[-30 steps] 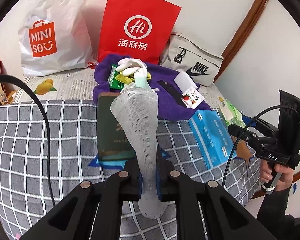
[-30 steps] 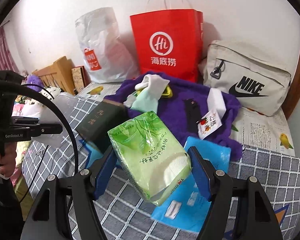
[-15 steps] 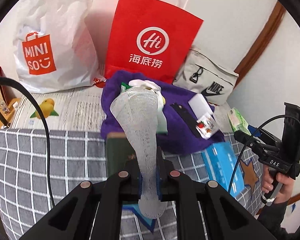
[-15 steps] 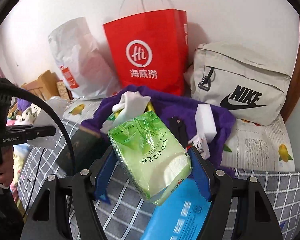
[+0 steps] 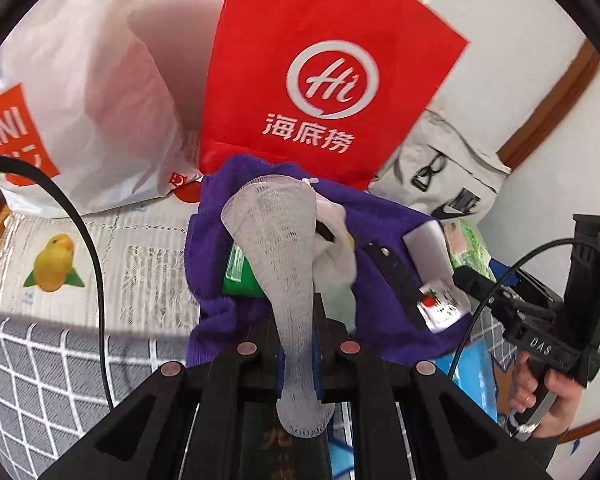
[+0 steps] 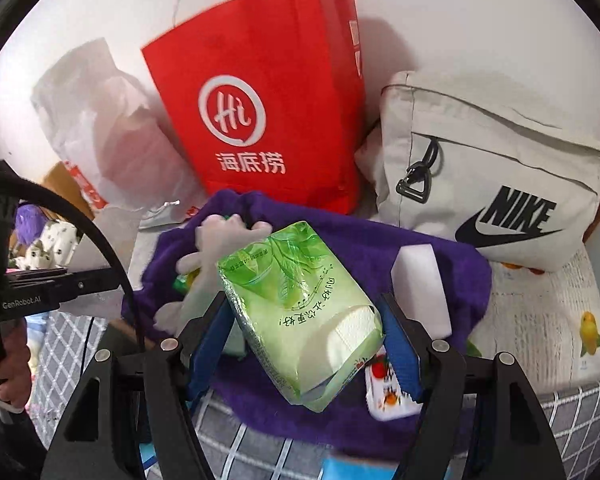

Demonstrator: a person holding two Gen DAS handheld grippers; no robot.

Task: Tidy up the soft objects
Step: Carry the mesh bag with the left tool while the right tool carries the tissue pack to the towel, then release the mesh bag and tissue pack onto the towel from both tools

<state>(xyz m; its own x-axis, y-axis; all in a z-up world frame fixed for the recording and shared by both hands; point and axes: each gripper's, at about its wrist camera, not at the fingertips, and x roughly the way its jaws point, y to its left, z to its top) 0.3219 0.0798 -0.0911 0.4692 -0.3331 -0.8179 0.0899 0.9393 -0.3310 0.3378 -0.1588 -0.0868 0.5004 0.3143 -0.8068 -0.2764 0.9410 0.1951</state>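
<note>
against the white wall at the back stand the biggest things: a red paper bag [image 5: 320,76] with white handles, a white plastic shopping bag [image 5: 80,92] to its left and a pale grey nike bag [image 6: 496,176] to its right. all of them rest on a bed whose checked grey cover [image 5: 60,364] lies nearest me, with a fruit-printed sheet [image 5: 112,264] behind it. a purple towel [image 5: 384,288] lies spread in front of the red bag, touching its base. on the towel lie a white glove [image 6: 220,240], a green packet [image 5: 238,272] partly under the glove, a white foam block [image 6: 420,288], a black strap [image 5: 396,276] and a small fruit-printed sachet [image 5: 440,304]. a blue packet [image 5: 472,372] lies on the checked cover just beside the towel's near edge. my left fingers [image 5: 298,344] are pressed together on a white mesh sleeve [image 5: 284,248], which stands upright from them above the towel, its lower end hanging behind the grip. my right fingers [image 6: 304,344] are clamped on a green tissue pack [image 6: 300,312], held tilted in the air over the towel's near part. a dark green book [image 5: 280,440] lies directly under my left fingers.
</note>
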